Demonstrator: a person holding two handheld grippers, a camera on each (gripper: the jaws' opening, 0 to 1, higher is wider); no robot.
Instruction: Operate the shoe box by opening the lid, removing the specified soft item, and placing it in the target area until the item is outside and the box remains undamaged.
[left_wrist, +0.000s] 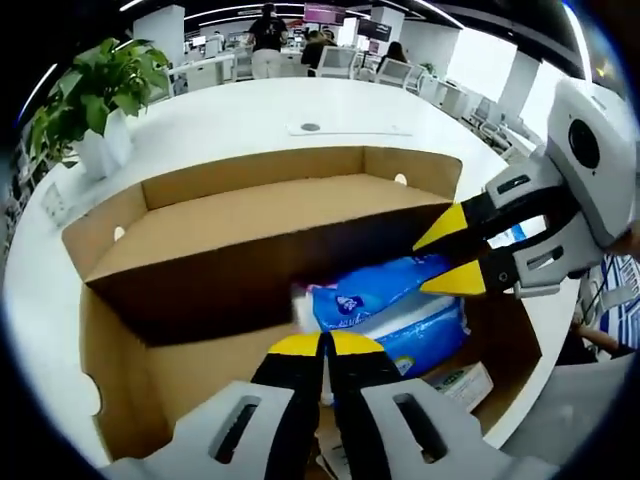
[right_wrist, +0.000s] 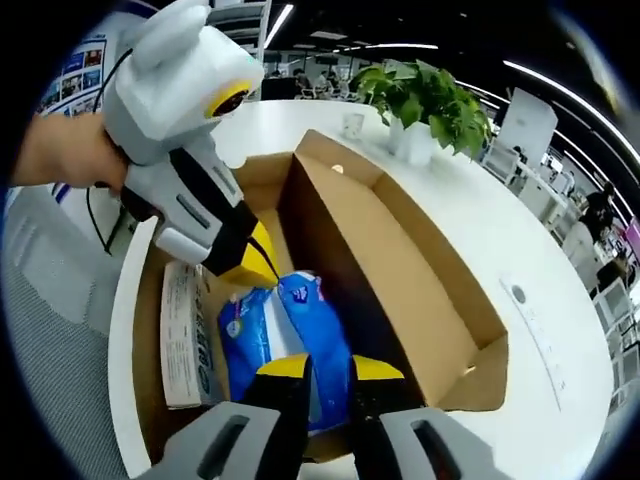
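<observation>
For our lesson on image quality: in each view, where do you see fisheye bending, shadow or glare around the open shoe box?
Left gripper view: the white table edge curves strongly; the shoe box interior under the raised lid lies in deep shadow; windows at upper right are blown out. Right gripper view: the table rim bows, ceiling light strips streak, and the blue tissue pack is evenly lit and sharp.

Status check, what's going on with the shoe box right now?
Shoe box lid open. Both grippers over blue soft pack, jaws near-closed, no grip confirmed. Pack inside box.

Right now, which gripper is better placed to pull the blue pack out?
Right, probably. The right gripper sits directly over the blue tissue pack in the open shoe box; the left gripper looks shut.
</observation>
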